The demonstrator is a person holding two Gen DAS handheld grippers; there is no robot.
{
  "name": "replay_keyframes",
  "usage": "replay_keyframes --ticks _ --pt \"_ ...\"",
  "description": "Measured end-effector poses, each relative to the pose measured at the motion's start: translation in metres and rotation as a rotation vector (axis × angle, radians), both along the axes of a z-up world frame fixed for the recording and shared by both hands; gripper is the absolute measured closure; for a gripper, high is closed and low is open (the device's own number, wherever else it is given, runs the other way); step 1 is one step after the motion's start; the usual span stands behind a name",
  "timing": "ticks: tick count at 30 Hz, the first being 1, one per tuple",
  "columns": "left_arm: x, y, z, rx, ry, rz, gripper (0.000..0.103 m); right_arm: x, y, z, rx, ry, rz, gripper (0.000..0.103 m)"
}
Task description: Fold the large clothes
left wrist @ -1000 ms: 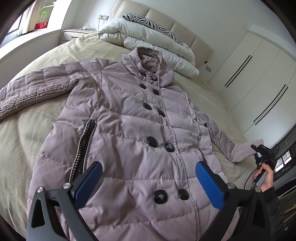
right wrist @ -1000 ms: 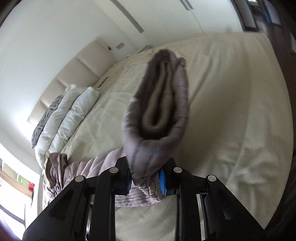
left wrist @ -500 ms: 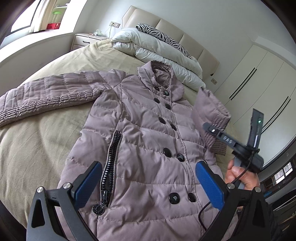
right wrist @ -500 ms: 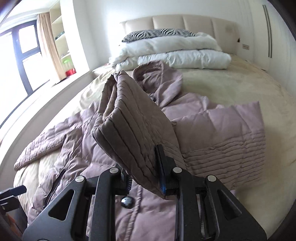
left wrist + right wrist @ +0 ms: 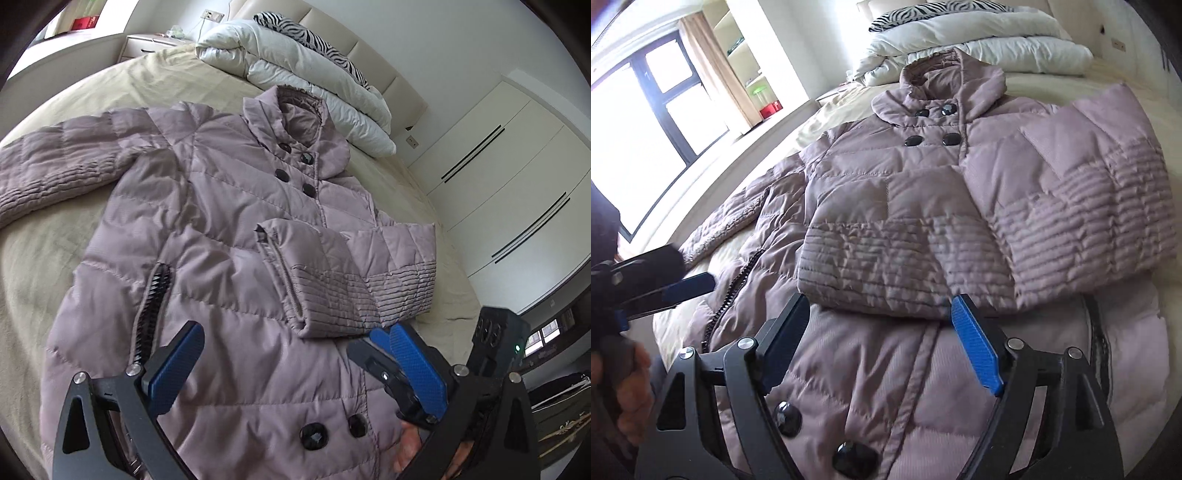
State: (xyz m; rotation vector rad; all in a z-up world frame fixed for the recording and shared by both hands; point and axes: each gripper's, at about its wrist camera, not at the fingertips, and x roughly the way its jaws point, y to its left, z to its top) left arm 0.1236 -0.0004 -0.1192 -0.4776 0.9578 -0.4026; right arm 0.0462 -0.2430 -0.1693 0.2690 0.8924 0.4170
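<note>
A mauve quilted coat with black buttons lies face up on the bed. Its right sleeve is folded across the chest, cuff end near the middle. The same sleeve lies just beyond my right gripper, which is open and empty above the coat front. My left gripper is open and empty over the lower coat. The coat's other sleeve stretches out flat to the left. The right gripper also shows in the left wrist view.
The coat rests on a beige bedspread. A folded white duvet and a zebra pillow lie at the headboard. White wardrobes stand on the right, a window on the left.
My right gripper carried the sleeve over the coat, laid it across the chest and opened, letting it go. My left gripper stayed open and moved closer over the coat.
</note>
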Motion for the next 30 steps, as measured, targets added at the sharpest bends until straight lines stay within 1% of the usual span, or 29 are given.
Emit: replay_keyframes --ticks 2,3,4,5,7,8,10,11,12,13,14,15,16,18,20,23,25,27,30 --pt "0.021 -0.013 -0.011 -0.02 0.052 -0.014 0.0 -0.009 -0.024 -0.002 0.1 0.041 -0.044 0.024" --pt "0.031 -0.02 -0.016 -0.029 0.076 -0.022 0.001 -0.007 -0.037 -0.005 0.154 0.053 -0.071 0.024" --pt "0.041 -0.027 -0.022 -0.032 0.101 -0.026 0.002 -0.004 -0.05 -0.008 0.213 0.06 -0.099 0.024" --pt "0.05 -0.033 -0.027 -0.034 0.125 -0.027 0.005 -0.008 -0.065 -0.009 0.264 0.069 -0.131 0.024" --pt "0.062 -0.043 -0.036 -0.038 0.152 -0.038 0.019 -0.019 -0.095 -0.014 0.347 0.085 -0.189 0.024" --pt "0.067 -0.047 -0.039 -0.024 0.163 -0.036 0.023 -0.021 -0.108 -0.017 0.379 0.095 -0.213 0.024" --pt "0.074 -0.055 -0.043 -0.001 0.177 -0.037 0.042 -0.022 -0.129 -0.026 0.434 0.119 -0.254 0.024" --pt "0.076 -0.058 -0.045 0.012 0.179 -0.037 0.047 -0.024 -0.138 -0.029 0.459 0.129 -0.272 0.024" --pt "0.079 -0.06 -0.046 0.023 0.178 -0.04 0.058 -0.025 -0.145 -0.031 0.484 0.134 -0.283 0.024" --pt "0.082 -0.061 -0.046 0.018 0.174 -0.048 0.067 -0.026 -0.151 -0.034 0.509 0.137 -0.29 0.024" --pt "0.084 -0.062 -0.043 0.012 0.169 -0.057 0.071 -0.027 -0.155 -0.035 0.533 0.139 -0.295 0.024" --pt "0.085 -0.061 -0.039 0.003 0.162 -0.064 0.079 -0.026 -0.16 -0.036 0.555 0.142 -0.301 0.024" --pt "0.088 -0.06 -0.033 -0.008 0.153 -0.073 0.083 -0.027 -0.164 -0.037 0.578 0.143 -0.307 0.024" --pt "0.094 -0.053 -0.01 -0.023 0.116 -0.078 0.084 -0.027 -0.171 -0.039 0.647 0.147 -0.319 0.024" --pt "0.101 -0.042 0.022 -0.041 0.053 -0.066 0.085 -0.024 -0.178 -0.044 0.722 0.16 -0.336 0.024" --pt "0.112 -0.021 0.074 -0.069 -0.05 -0.043 0.085 -0.017 -0.188 -0.052 0.86 0.179 -0.384 0.023" --pt "0.118 -0.011 0.102 -0.075 -0.105 -0.029 0.085 -0.007 -0.191 -0.056 0.944 0.196 -0.416 0.023" --pt "0.122 -0.001 0.124 -0.075 -0.151 -0.009 0.085 0.006 -0.192 -0.059 1.005 0.211 -0.446 0.023" --pt "0.127 0.016 0.144 -0.092 -0.202 0.026 0.085 0.029 -0.196 -0.06 1.075 0.204 -0.504 0.023"
